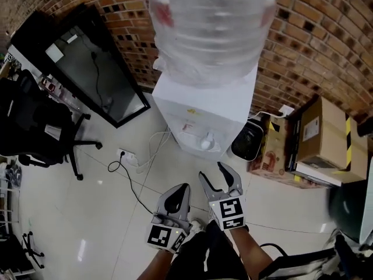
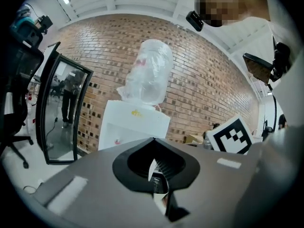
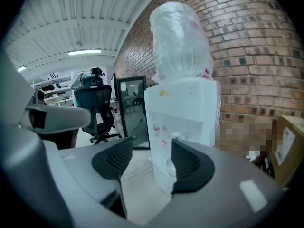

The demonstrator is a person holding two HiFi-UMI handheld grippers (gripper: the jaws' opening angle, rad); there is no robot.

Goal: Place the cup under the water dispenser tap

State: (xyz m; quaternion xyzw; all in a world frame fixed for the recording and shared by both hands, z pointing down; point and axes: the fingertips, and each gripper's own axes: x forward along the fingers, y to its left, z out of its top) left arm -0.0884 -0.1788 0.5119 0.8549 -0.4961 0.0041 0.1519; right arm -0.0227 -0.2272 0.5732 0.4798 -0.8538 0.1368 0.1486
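The cup stands at the water dispenser's front, under its taps; the right gripper, just before the dispenser, has its fingers spread and empty. The left gripper, alongside, is closed tip to tip.

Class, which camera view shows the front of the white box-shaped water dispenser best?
The right gripper view: the white box-shaped water dispenser faces it, taps visible. The head view looks down on it under its clear plastic bottle; the left gripper view shows only its upper part.

The bottle runs off the top edge; the cup sits mostly hidden between left fingers, a white sliver.
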